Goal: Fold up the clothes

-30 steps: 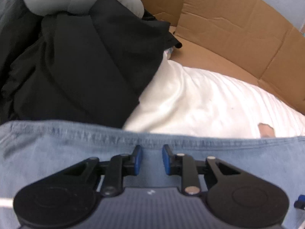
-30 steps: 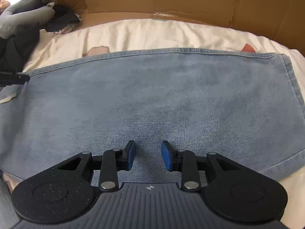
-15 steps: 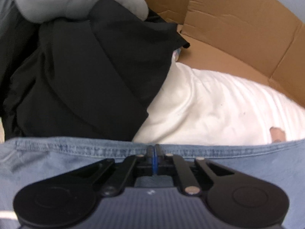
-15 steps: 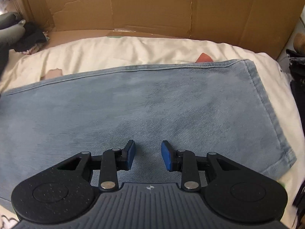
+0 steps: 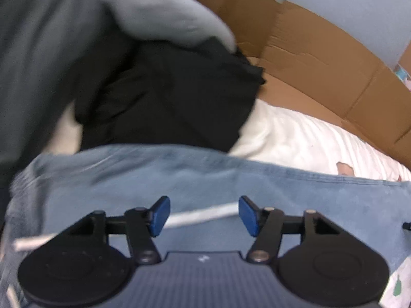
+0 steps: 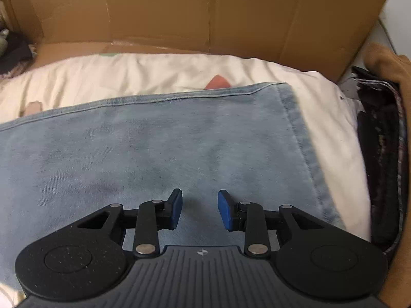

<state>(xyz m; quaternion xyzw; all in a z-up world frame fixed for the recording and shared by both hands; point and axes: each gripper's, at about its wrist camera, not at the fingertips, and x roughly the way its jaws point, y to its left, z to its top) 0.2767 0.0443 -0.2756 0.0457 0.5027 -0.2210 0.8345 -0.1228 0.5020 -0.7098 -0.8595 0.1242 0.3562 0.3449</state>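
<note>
- At the far left of the left wrist view, a dark grey garment (image 5: pixel 38 77) fills the edge, badly blurred, so we cannot tell what kind it is.
- Next to it lies a heap of black clothing (image 5: pixel 167 97) with a pale grey padded piece (image 5: pixel 164 15) on top; none of it looks folded.
- Below the heap, the light blue jeans (image 5: pixel 205 177) lie spread on a white sheet (image 5: pixel 295 138), their seamed edge running across the view.
- Our left gripper (image 5: pixel 204 214) hovers over the denim with its blue pads wide apart, grasping nothing. A thin white cord (image 5: pixel 200 215) lies on the denim between the pads.
- Brown cardboard (image 5: pixel 321 59) stands behind the sheet.
- In the right wrist view, the jeans (image 6: pixel 154 148) lie flat and smooth, and their hemmed end (image 6: pixel 300 138) sits toward the right.
- Our right gripper (image 6: pixel 199 210) hangs over the denim with its fingers released, holding nothing.
- At the far right, dark folded fabrics (image 6: pixel 380 154) are stacked beside the sheet, with a tan cloth (image 6: pixel 385 61) above them.
- We judge the jeans laid out flat in a long panel, with cross folds left, and the black heap waiting.
</note>
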